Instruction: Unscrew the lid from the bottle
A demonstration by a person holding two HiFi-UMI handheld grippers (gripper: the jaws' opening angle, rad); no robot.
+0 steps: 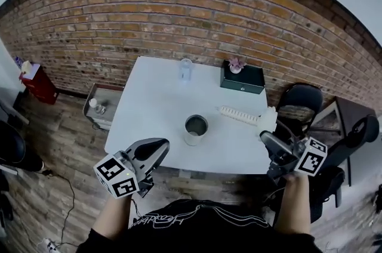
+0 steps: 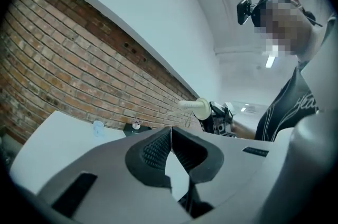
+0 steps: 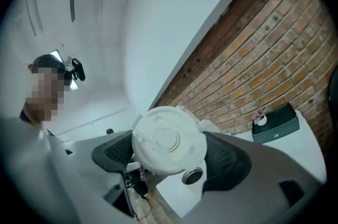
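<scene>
Two tools are held up on the near side of the squat white bottle with a bare steel inside (image 1: 195,129). The bottle stands upright with its mouth open, roughly in the middle of the white tabletop (image 1: 155,96).

The left tool (image 1: 156,149) (image 2: 170,146) is to the bottle's near left. It is clenched, its ribbed black pads (image 2: 154,151) pressed together with nothing between them.

The right tool (image 1: 267,130) (image 3: 169,154) is to the bottle's right and grasps the white round lid (image 1: 268,121) (image 3: 168,145) (image 2: 201,108) by its rim. The lid is off the bottle and well clear of it. A cream ribbed stem (image 1: 239,114) (image 2: 186,104) juts sideways from the lid, and its tip ends just right of the bottle without touching it.

Beyond the bottle, near the far edge of the tabletop, stands a small clear plastic cup (image 1: 185,68). Beyond the bottle and to its right sits a dark green box (image 1: 242,79) with a little pink-flowered pot (image 1: 236,64) on top.

Off the tabletop to the bottle's left are a grey trolley (image 1: 102,105) and, farther left, a red cabinet (image 1: 39,83). A black chair (image 1: 301,104) stands to the bottle's right, and a red brick wall (image 1: 179,13) runs behind everything.
</scene>
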